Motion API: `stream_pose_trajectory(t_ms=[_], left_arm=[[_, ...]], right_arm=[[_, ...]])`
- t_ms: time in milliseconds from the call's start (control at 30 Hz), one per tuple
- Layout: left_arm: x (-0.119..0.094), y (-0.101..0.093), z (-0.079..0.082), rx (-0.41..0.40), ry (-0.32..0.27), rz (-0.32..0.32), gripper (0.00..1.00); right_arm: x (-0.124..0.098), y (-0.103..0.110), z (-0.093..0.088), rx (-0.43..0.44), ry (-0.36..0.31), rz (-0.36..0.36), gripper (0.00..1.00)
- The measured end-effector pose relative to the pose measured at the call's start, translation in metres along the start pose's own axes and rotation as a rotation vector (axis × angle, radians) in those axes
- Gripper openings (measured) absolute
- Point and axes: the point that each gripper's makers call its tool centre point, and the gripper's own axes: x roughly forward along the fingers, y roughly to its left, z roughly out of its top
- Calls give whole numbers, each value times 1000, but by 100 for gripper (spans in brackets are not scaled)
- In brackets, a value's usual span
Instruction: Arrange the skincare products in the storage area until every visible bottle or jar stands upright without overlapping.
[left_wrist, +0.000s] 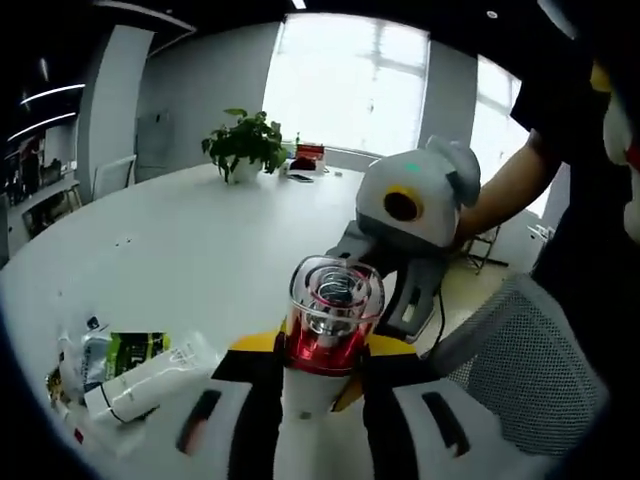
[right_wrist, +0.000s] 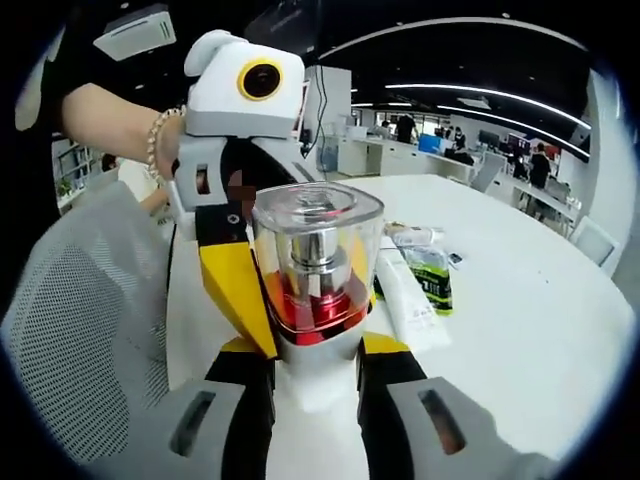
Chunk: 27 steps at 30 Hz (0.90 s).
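Bottle (left_wrist: 328, 335) first: a white skincare pump bottle with a clear cap over a red collar and a metal pump head, held up in the air above the white desk (left_wrist: 190, 240) rather than standing on it. Both tongs seem to be closed on it at once: in the left gripper view the left tongs (left_wrist: 322, 400) clamp its white body from either side, and in the right gripper view the right tongs (right_wrist: 318, 385) pinch the same white body just below the red collar (right_wrist: 315, 305). The other gripper's yellow jaw lies against the bottle's side, which suggests a hand-over or a two-handed turn to bring the cap upward before setting it down. The cap points toward each camera, so I judge the bottle is held along the jaws, not yet upright on the desk. The remaining products lie well apart from it on the desk: a white tube (left_wrist: 150, 380) on its side, a green sachet (left_wrist: 135, 350) beside it, and small items near the edge. These still need standing up. A mesh chair (right_wrist: 80, 310) sits below the grippers, and a potted plant (left_wrist: 245, 145) stands far across the desk.
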Motion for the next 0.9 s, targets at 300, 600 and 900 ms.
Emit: stream_pose_trajectory(t_ms=[300,600,900], left_arm=[[14,22,12,10,-10,-1,25],[27,46,20,17,-7,0,25],[36,58,27,30,-12,0,25]], right_arm=[[1,-28,-2,7,-7,-6,31],[3,-54,-3,17,-10,-28,31],[3,-76,-5,29,-11,-32,31]])
